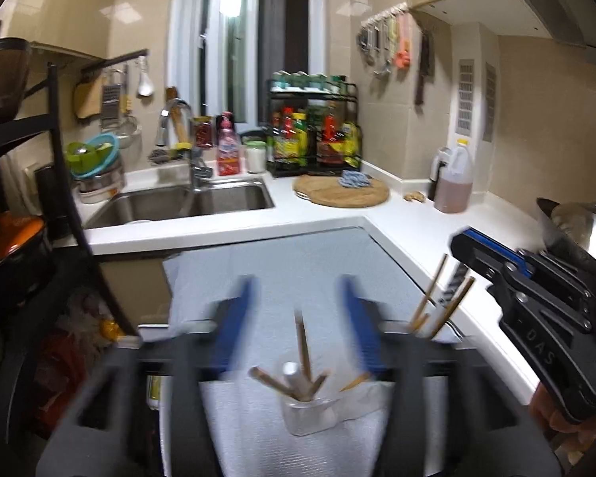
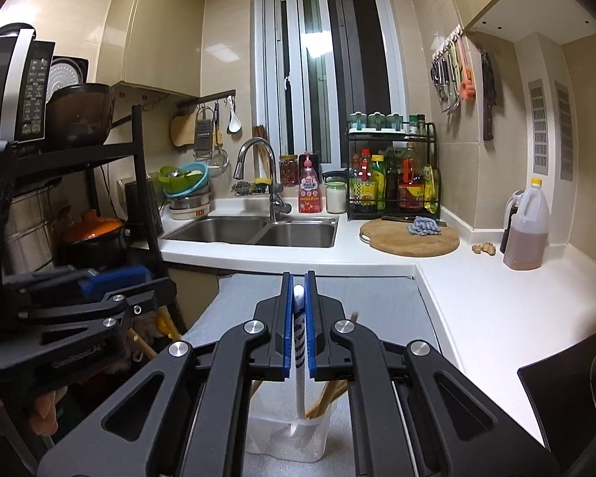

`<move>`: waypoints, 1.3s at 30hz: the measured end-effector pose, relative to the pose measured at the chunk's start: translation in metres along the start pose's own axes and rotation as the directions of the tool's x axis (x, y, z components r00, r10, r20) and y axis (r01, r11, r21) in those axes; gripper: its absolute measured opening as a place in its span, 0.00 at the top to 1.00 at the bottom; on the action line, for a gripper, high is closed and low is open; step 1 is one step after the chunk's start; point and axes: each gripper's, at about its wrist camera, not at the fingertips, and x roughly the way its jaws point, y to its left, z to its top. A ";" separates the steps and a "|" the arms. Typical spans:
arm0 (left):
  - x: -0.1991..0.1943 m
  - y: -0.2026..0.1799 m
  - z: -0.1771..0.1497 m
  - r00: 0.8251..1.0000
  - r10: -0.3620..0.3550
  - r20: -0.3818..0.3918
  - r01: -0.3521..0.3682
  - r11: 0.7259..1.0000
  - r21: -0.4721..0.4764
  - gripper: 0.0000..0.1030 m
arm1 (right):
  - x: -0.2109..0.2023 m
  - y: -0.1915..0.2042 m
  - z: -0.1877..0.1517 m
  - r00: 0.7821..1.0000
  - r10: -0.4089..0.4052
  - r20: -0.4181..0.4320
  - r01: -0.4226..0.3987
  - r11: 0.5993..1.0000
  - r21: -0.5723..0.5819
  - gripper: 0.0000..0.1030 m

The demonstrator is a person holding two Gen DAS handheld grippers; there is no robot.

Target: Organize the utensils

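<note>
Utensils stand in two clear plastic cups on a grey-blue textured mat (image 2: pixel 377 298) that covers part of the white L-shaped tabletop (image 2: pixel 488 310) of a small kitchen with beige tiled walls. Beyond the mat lies a double stainless-steel sink (image 2: pixel 258 232) with a curved chrome tap, under a sliding window. To the right of the sink sit a black wire spice rack (image 2: pixel 393 175) of bottles and a round wooden board (image 2: pixel 409 238) carrying a crumpled blue cloth. Further right of the board stands a translucent jug of amber liquid (image 2: pixel 526 230).

The right gripper (image 2: pixel 298 326) has its blue-padded jaws closed nearly together on a white-handled utensil with dark stripes (image 2: pixel 299 342); its lower end reaches down into a clear plastic cup (image 2: pixel 286 437) on the mat, beside several wooden chopsticks leaning in the same cup.

The left gripper (image 1: pixel 298 326) is blurred, its jaws spread wide and gripping nothing. Between and below them, on the mat, stands a second clear cup (image 1: pixel 310 413) holding wooden chopsticks (image 1: pixel 304 349) and a metal-ended handle. Right of it, more chopsticks (image 1: pixel 437 302) poke up from the first cup, just under the right gripper.

Left of the sink, a black metal shelf rack (image 2: pixel 139 167) carries a microwave, a dark bowl and an orange-lidded pot.
</note>
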 end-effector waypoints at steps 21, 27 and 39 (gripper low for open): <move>-0.096 0.004 -0.075 0.995 0.101 -0.002 -0.101 0.993 -0.064 0.07 | -0.111 0.030 -0.072 0.994 -0.108 -0.013 0.109 0.994 0.030 0.09; -0.122 -0.004 -0.097 0.994 0.113 0.013 -0.112 0.992 -0.063 0.07 | -0.132 0.034 -0.099 0.987 -0.154 -0.041 0.156 0.986 0.054 0.05; -0.146 -0.009 -0.129 0.991 0.130 0.008 -0.129 0.989 -0.073 0.07 | -0.160 0.042 -0.129 0.976 -0.204 -0.069 0.208 0.977 0.042 0.05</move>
